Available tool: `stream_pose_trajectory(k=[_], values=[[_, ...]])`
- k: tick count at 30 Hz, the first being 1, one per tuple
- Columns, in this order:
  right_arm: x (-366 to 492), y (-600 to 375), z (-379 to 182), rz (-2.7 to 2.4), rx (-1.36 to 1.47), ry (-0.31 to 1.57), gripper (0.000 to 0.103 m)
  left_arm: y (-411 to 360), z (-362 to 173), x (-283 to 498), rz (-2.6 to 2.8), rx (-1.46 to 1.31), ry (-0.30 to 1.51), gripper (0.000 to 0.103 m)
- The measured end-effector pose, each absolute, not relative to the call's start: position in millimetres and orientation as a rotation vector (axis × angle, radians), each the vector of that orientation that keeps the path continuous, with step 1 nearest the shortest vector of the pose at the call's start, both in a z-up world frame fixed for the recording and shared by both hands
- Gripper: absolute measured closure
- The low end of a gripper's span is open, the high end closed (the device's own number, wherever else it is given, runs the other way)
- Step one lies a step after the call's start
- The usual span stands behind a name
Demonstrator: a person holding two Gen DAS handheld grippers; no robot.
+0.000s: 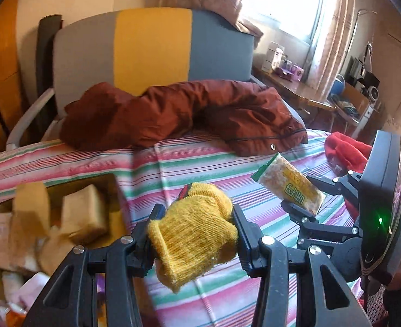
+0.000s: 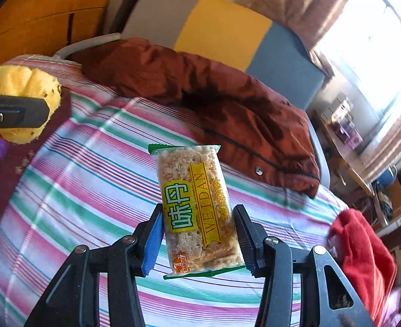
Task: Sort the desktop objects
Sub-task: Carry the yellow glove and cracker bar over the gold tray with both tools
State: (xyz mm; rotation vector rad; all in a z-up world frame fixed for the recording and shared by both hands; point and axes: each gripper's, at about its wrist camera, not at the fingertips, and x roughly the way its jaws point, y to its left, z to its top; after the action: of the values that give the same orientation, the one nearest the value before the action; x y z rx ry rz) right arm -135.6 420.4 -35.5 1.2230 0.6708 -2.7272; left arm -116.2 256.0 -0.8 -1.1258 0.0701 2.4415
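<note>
Left gripper (image 1: 193,234) clamped on yellow knit glove (image 1: 193,231), glove bunched between the fingers and held up off striped sheet (image 1: 200,160). Right gripper (image 2: 199,234) closed on biscuit packet (image 2: 197,212), packet upright between the jaws, clear wrapper with green ends, also lifted above the sheet. Both items in the air, neither yet set down; transport step of the sort, by the look of it. Cardboard box (image 1: 64,218) open at lower left of left wrist view, just beside the glove, already holding a tan block and other bits; blurred, contents hard to name. Probable destination for at least one item, though which item belongs there cannot be told. Brown jacket (image 1: 186,114) bunched at far edge of the sheet, red cloth (image 2: 361,253) at right edge, both well apart from the grippers. Next move, as judged: carry glove over the box opening, lower until below the flaps, then release; packet to follow or go to a separate spot. Points to watch: soft glove may snag on the finger pads at release; slick wrapper may slip if tilted; grippers near each other, so stagger the moves.
</note>
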Motion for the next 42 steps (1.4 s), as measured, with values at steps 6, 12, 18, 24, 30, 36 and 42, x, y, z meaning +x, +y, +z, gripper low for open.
stream_pose_trajectory(k=[6, 12, 18, 24, 30, 36, 42], values=[[-130.0, 380.6, -23.7, -2.676, 1.193, 0.68, 0.053, 209.6, 7.2, -103.9, 2.502, -1.109, 0.019, 0.055], [-127.8, 338.9, -10.2, -2.629, 1.188, 0.595, 0.053, 168.7, 16.8, -88.8, 2.568, -1.071, -0.014, 0.054], [-118.2, 290.2, -5.2, -2.611, 1.167, 0.531, 0.053, 128.3, 21.3, -77.3, 2.628, -1.059, -0.07, 0.055], [-108.0, 248.8, -6.1, -2.61, 1.15, 0.466, 0.053, 95.4, 21.9, -66.2, 2.671, -1.052, -0.116, 0.055], [-99.3, 230.9, -15.5, -2.6, 1.171, 0.358, 0.053, 62.4, 23.4, -51.9, 2.701, -1.03, -0.161, 0.054], [-83.7, 232.1, -24.5, -2.605, 1.193, 0.218, 0.053, 31.7, 20.6, -47.2, 2.705, -1.02, -0.221, 0.054], [-88.1, 229.8, -25.8, -2.606, 1.214, 0.165, 0.053, 35.8, 17.6, -57.9, 2.645, -0.998, -0.266, 0.054]])
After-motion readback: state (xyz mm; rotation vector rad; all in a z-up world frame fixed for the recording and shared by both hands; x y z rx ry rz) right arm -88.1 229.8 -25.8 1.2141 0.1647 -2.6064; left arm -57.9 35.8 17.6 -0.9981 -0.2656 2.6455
